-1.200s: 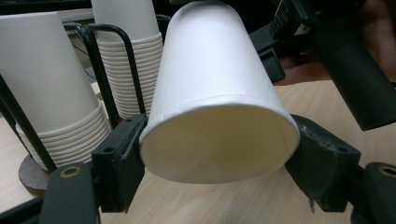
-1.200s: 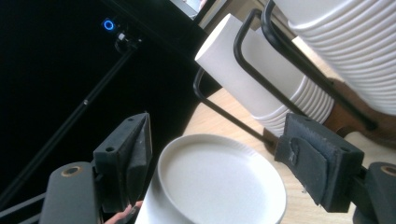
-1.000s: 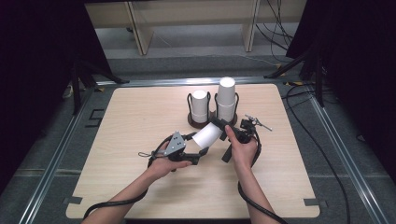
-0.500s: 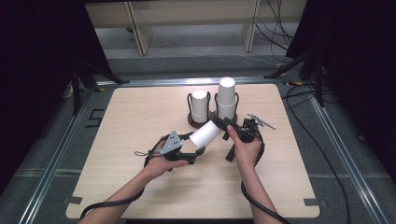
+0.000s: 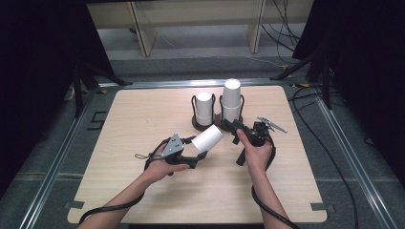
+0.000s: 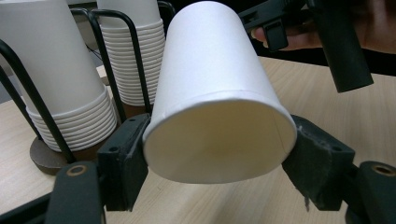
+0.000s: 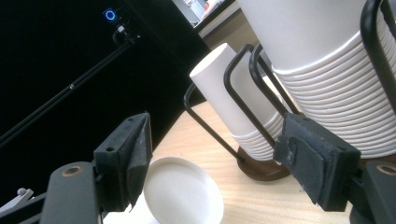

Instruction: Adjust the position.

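Left gripper [image 6: 219, 182] clamps the white paper cup [image 6: 217, 102] at its rim; right gripper [image 7: 212, 163], jaws narrowing but empty, should next grasp its base

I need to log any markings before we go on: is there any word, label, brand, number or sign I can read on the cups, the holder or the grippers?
None: the held paper cup, the stacked cups, the wire holder and both grippers' black jaws carry no readable text.
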Tool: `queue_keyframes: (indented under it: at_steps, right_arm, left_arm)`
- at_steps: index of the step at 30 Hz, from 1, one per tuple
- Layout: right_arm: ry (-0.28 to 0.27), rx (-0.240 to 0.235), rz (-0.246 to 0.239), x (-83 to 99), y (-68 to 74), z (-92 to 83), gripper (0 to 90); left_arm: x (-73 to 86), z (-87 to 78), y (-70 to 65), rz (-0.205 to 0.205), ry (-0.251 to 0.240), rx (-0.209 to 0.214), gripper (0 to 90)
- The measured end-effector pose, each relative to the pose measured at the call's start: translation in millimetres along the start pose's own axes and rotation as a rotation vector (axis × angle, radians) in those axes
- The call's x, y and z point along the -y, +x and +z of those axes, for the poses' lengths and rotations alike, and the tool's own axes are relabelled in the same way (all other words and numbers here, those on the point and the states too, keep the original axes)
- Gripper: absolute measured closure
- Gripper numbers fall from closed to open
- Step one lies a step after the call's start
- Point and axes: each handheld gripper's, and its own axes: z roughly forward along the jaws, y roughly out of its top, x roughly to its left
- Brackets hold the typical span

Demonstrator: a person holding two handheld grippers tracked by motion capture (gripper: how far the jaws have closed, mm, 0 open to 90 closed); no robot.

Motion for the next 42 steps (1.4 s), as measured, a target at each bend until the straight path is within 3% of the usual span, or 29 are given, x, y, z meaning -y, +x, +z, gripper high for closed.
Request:
queue_keyframes:
  at_steps: [1,5,6,9,10,11,13,16,18,24,35,36,38,40,41,42]
  right_arm:
    - [-0.001,0.017,-0.004,-0.4,0.1,-0.7,25.9]
    - [-0.007,0.002,-0.037,-0.9,-2.8,-3.0,25.4]
    - [-0.005,0.018,-0.039,-1.3,-2.2,-3.6,25.4]
    - [-0.034,0.004,-0.063,-2.1,-3.9,-5.4,25.8]
    - [-0.033,0.008,-0.05,-2.3,-3.5,-5.8,25.9]
    - [-0.03,0.007,-0.04,-2.3,-3.7,-7.0,26.2]
    - [-0.029,0.003,-0.053,-2.8,-5.0,-8.1,26.3]
    - [-0.016,0.017,-0.068,-3.3,-5.9,-9.8,26.3]
    - [0.012,-0.002,-0.088,-3.3,-7.4,-11.3,25.9]
    - [0.026,0.002,-0.139,-3.6,-11.0,-14.6,25.8]
    - [0.058,-0.012,-0.172,-3.1,-14.9,-18.1,26.1]
    - [0.07,-0.013,-0.156,-2.2,-14.0,-18.4,26.0]
    - [0.09,0.009,-0.186,-1.5,-15.1,-18.8,25.9]
    - [0.094,-0.005,-0.201,-0.7,-16.4,-19.1,25.9]
    - [0.101,0.004,-0.181,-0.1,-15.0,-20.0,25.9]
    - [0.106,0.02,-0.206,-0.7,-16.3,-20.7,25.9]
  left_arm:
    - [0.1,-0.2,0.1,0.003,0.0,0.0,27.3]
    - [-0.3,-0.6,1.2,0.004,-0.015,0.005,27.3]
    - [-1.0,-2.1,1.5,0.008,0.001,0.002,27.3]
    - [-1.6,-4.0,3.3,0.014,0.005,0.002,27.3]
    - [-1.3,-3.7,3.6,0.01,-0.008,0.005,27.3]
    - [-2.1,-5.7,4.1,0.014,0.008,0.002,27.3]
    - [-2.1,-6.3,4.9,0.013,-0.005,0.005,27.3]
    - [-3.0,-8.9,6.2,0.009,-0.001,0.003,27.3]
    - [-3.5,-10.7,6.8,0.005,0.004,0.009,27.3]
    - [-3.2,-12.2,7.8,0.013,0.015,0.012,27.3]
    - [-4.6,-17.1,8.2,0.018,0.019,0.018,27.3]
    - [-4.4,-17.7,8.0,0.021,0.022,0.02,27.3]
    - [-3.6,-17.4,7.5,0.021,0.015,0.028,27.3]
    - [-3.2,-18.4,7.4,0.023,0.02,0.03,27.3]
    - [-3.5,-19.5,7.5,0.026,0.032,0.029,27.3]
    - [-3.4,-19.6,7.6,0.028,0.034,0.031,27.3]
